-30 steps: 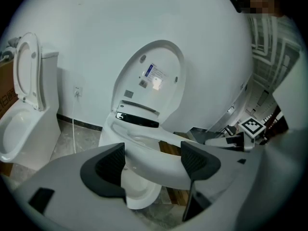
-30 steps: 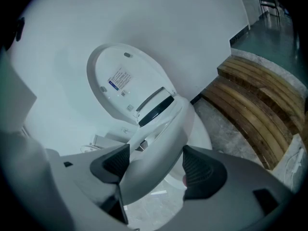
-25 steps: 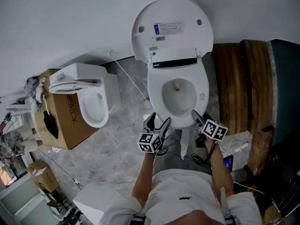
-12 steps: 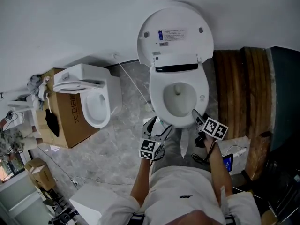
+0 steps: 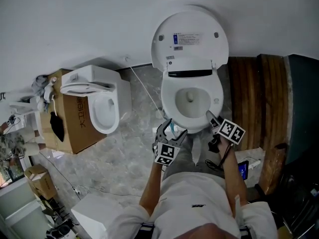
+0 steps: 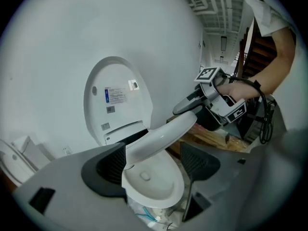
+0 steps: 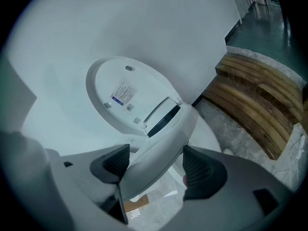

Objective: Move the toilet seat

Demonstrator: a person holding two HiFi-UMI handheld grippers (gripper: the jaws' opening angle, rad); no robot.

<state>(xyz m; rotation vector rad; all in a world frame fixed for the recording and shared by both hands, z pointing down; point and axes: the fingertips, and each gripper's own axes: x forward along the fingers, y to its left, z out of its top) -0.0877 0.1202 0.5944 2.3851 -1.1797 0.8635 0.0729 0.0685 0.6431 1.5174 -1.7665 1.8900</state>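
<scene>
The white toilet has its lid point(image 5: 192, 34) up against the wall. Its seat point(image 5: 168, 101) is tilted up off the bowl point(image 6: 154, 182) at the front. My right gripper point(image 5: 212, 118) is shut on the seat's front right rim. In the left gripper view one finger of the right gripper point(image 6: 185, 110) lies on top of the seat point(image 6: 159, 136). In the right gripper view the seat point(image 7: 159, 153) fills the gap of that gripper point(image 7: 154, 165). My left gripper point(image 5: 172, 131) is at the front left. The seat's edge lies by one pad of the left gripper point(image 6: 154, 163); the other pad stands apart.
A second toilet point(image 5: 97, 106) rests on a cardboard box point(image 5: 70, 128) at the left. Wooden planks point(image 5: 254, 93) lie to the right of the toilet, against the wall. A white cable point(image 5: 144, 91) runs over the marble floor. A phone point(image 5: 243, 169) lies near the person's right side.
Both grippers have shifted slightly at the toilet's front. The left one has rolled, so its marker cube faces differently. The right stays closed on the seat.
</scene>
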